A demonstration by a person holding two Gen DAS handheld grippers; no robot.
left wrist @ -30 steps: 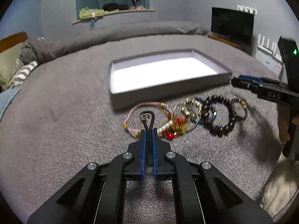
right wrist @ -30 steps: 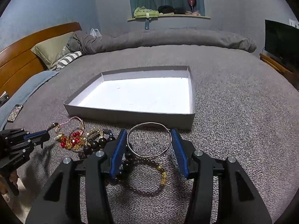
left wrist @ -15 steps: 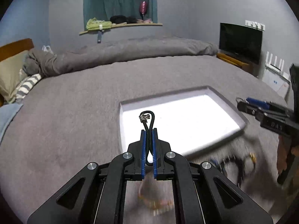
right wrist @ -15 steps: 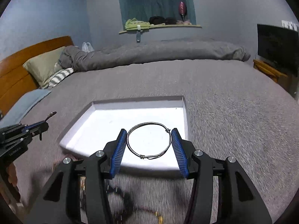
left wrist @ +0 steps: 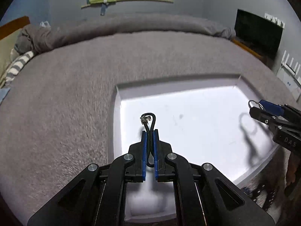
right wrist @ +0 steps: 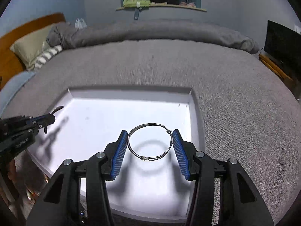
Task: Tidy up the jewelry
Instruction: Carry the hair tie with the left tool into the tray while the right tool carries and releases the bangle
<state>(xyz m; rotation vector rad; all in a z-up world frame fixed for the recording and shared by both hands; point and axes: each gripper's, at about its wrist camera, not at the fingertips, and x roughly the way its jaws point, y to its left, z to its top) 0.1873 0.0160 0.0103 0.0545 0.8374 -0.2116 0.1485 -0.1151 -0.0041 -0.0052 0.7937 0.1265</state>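
Observation:
My left gripper (left wrist: 150, 131) is shut on a black cord bracelet (left wrist: 149, 120) with a small metal clasp, held above the left part of the white tray (left wrist: 117, 94). My right gripper (right wrist: 150, 134) is shut on a thin silver wire bangle (right wrist: 150, 141), gripped across its width between the blue pads, above the tray's (right wrist: 193, 103) right half. Each gripper shows in the other's view: the right one (left wrist: 263, 109) at the right edge, the left one (right wrist: 50, 115) at the left edge.
The tray sits on a grey bed cover (right wrist: 235, 94). Blurred leftover bracelets (left wrist: 263, 194) lie on the cover near the tray's near right corner. A rolled grey duvet (right wrist: 150, 32), pillows (right wrist: 32, 45) and a dark TV (left wrist: 257, 32) stand at the far side.
Both grippers have lifted their bracelets off the pile on the bed cover and moved forward over the tray. The pile has dropped out of the middle of both views.

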